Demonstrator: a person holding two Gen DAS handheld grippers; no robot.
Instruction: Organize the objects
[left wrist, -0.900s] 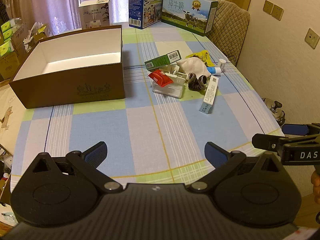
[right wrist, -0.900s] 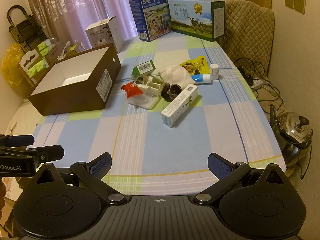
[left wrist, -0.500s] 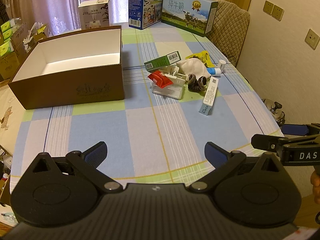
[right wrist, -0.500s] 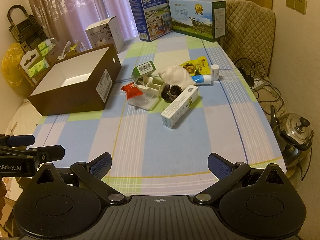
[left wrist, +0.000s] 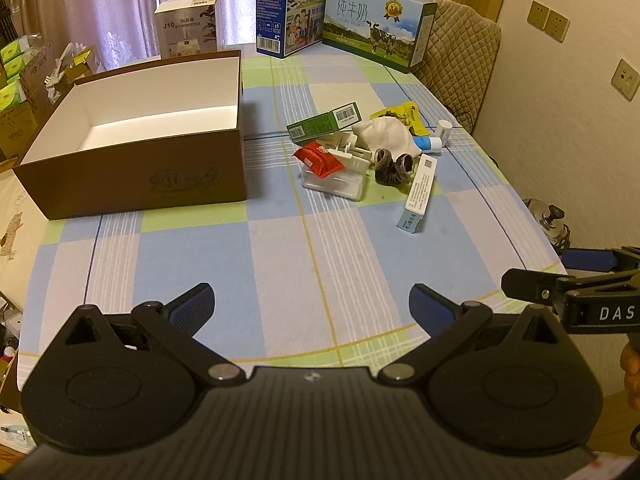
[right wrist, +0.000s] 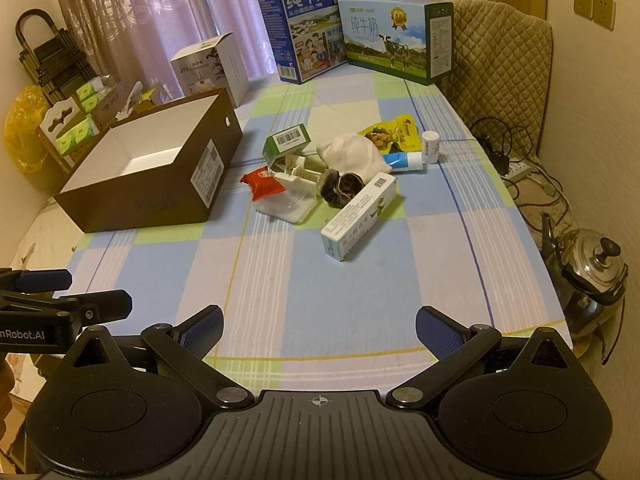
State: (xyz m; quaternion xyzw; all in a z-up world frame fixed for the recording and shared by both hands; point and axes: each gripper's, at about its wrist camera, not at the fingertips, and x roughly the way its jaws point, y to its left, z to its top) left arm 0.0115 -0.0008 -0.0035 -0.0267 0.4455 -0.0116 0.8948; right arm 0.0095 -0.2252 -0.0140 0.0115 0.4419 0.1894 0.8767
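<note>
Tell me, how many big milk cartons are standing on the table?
2, both at the table's far end: a dark blue milk carton nearer the curtains and a green-and-white milk carton with a cow picture beside it, next to the padded chair. More may be hidden behind them.

Near half of checked tablecloth [left wrist: 304, 264] bare, wide free lane up to the clutter pile. Brown box [left wrist: 132, 148] open-topped, tall walls block the left side; narrow gap between it and the red packet [left wrist: 318, 158]. White carton [right wrist: 358, 216] juts from pile toward near edge. Milk cartons [right wrist: 386, 38] wall off far end. Kettle [right wrist: 592, 268] off the right table edge
</note>
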